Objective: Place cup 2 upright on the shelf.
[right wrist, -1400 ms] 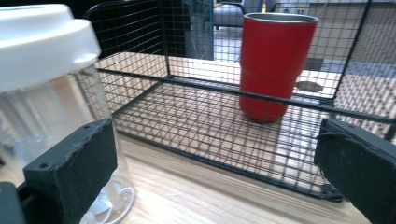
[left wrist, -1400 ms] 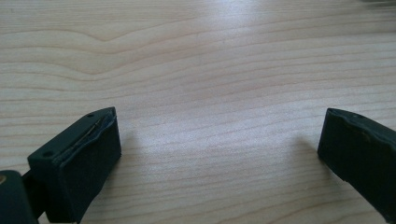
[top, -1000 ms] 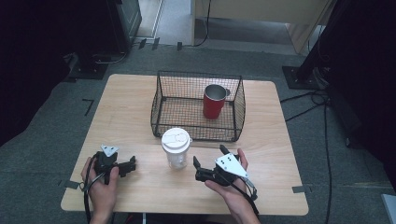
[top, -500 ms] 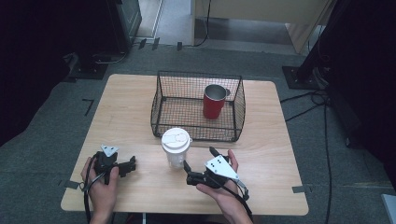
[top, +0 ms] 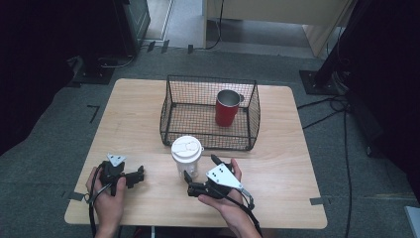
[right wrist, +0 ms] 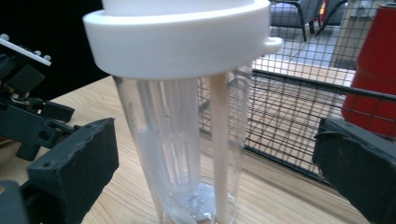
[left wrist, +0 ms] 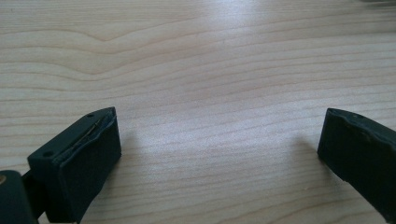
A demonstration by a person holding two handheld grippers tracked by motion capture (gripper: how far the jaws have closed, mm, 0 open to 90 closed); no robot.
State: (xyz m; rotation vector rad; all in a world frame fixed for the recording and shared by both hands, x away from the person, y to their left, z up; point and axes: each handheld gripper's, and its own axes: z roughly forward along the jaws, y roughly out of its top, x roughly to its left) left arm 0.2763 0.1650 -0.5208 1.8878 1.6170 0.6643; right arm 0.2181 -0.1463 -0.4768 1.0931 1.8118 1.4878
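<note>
The left gripper [top: 139, 174] rests on the table [top: 292, 163], jaws spread over bare wood. The right gripper [top: 199, 171] has its jaws spread on either side of the lidded clear cup [top: 186, 156], not touching it. Beyond, a red mug [top: 227, 107] stands inside the wire basket [top: 173, 111].

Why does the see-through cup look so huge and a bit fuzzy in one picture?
In the right gripper view the camera sits very close to the clear cup, so it looks giant and its white lid soft-edged. In the high view the same cup looks small and sharper. In the left gripper view the table shows pale glare and soft shadows beside the jaws.
</note>
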